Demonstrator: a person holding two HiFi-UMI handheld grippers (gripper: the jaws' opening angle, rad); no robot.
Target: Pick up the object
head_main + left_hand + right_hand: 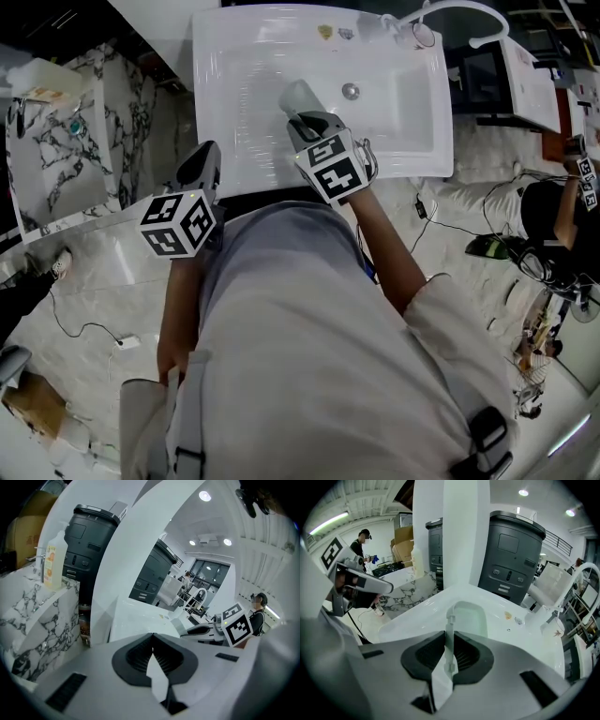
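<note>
"Where's the translucent cup (298, 97)?"

"Your right gripper (450, 645) is clamped on its wall. The cup juts up-frame from the jaws, above the sink (234, 75) at upper centre. Your left gripper (152, 649), closed on nothing, sits farther off, lower left."

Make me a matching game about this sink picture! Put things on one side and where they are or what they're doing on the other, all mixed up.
Things:
1. left hand-held gripper
2. right hand-held gripper
3. drain
4. bottle with an orange label

Places and states:
A. stands on the marble counter
B. pinches the wall of the translucent cup
C. jaws together, nothing between them
D. sits in the bottom of the white sink

Pairs: 1-C, 2-B, 3-D, 4-A
</note>
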